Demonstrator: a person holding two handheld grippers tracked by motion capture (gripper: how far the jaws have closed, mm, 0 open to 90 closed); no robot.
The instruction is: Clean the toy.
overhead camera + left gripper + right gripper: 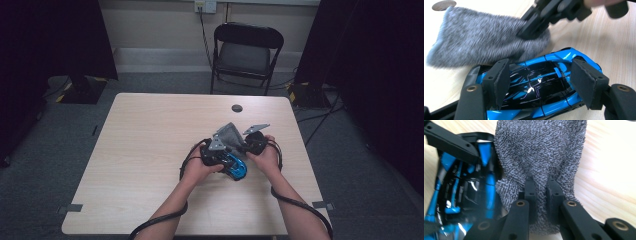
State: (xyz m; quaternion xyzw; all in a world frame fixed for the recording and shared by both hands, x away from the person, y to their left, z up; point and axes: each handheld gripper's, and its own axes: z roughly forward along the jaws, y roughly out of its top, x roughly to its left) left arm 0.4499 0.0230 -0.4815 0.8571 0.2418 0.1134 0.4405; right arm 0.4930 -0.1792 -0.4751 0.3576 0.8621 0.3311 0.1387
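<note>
Blue-and-black glossy plastic toy car sits lowest in the left gripper view, lying on the pale wooden table toward the person's edge, with the left gripper straddling it: its jaws stand part-way spread, one pad on each flank of the body, clamping it across the width. The shell looks hard, light and very smooth, so it will likely slip under a loose hold; the flat flanks where the pads already sit seem the best place to take it, rather than the sloped roof or thin trim pieces, which could snap.

Just beyond the car, the grey fuzzy terry cloth is pinched by the right gripper, whose jaws are pressed together on a fold near one edge, the rest fanning out loose above them. It is soft, limp and light, so it should drape and drag rather than push; a bunched fold gives the surest bite. In the high view the cloth lies against the far side of the car, between the two hands.

Farther off stand a small dark round table insert and a black folding chair.
</note>
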